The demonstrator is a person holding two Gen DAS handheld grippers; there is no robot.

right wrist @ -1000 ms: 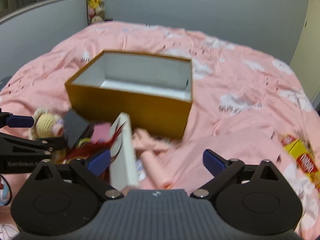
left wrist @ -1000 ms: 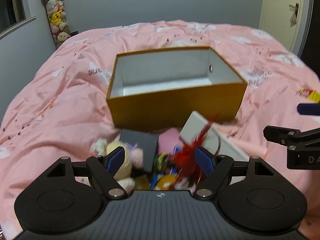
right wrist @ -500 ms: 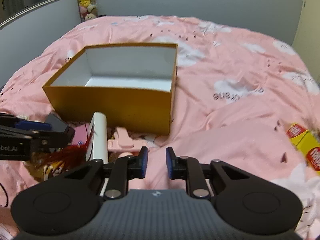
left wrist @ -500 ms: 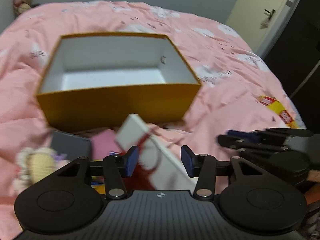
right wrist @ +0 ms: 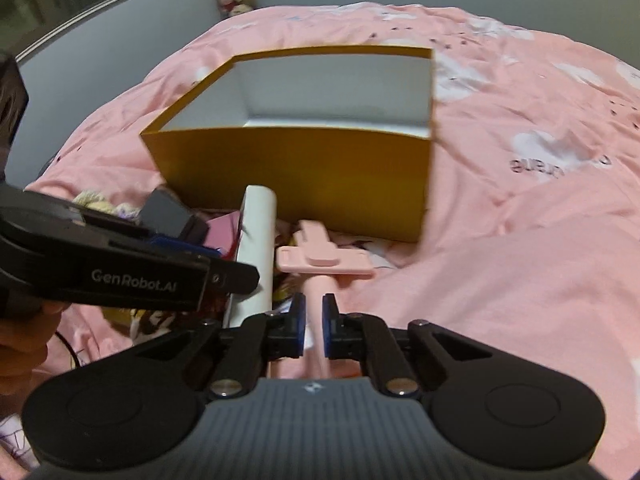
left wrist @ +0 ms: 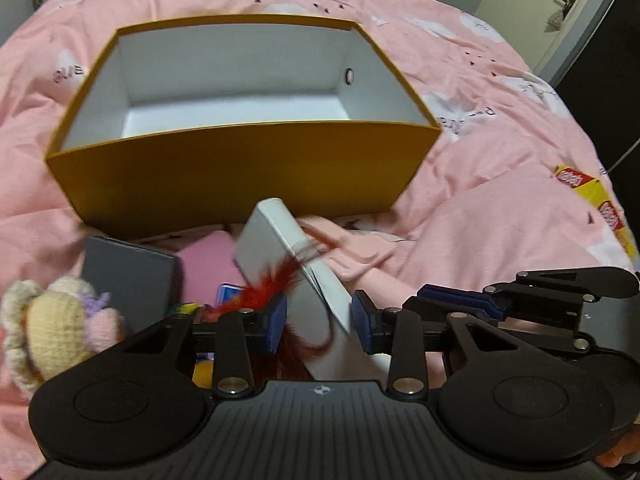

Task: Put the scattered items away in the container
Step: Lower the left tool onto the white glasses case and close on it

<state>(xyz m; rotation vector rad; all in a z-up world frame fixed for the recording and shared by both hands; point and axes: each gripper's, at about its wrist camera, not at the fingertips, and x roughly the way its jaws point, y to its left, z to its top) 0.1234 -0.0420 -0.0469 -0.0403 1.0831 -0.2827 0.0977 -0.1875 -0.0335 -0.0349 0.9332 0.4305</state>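
The left gripper [left wrist: 320, 320] has just been closed around a white box [left wrist: 288, 268]; the right gripper [right wrist: 314, 326] is clamped on a pink handle [right wrist: 316, 304] on the bed [right wrist: 520, 260].

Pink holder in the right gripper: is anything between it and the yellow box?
Only the box's own near wall: the pink holder lies just before it, so the right gripper must lift it over the rim. The box interior looks empty.
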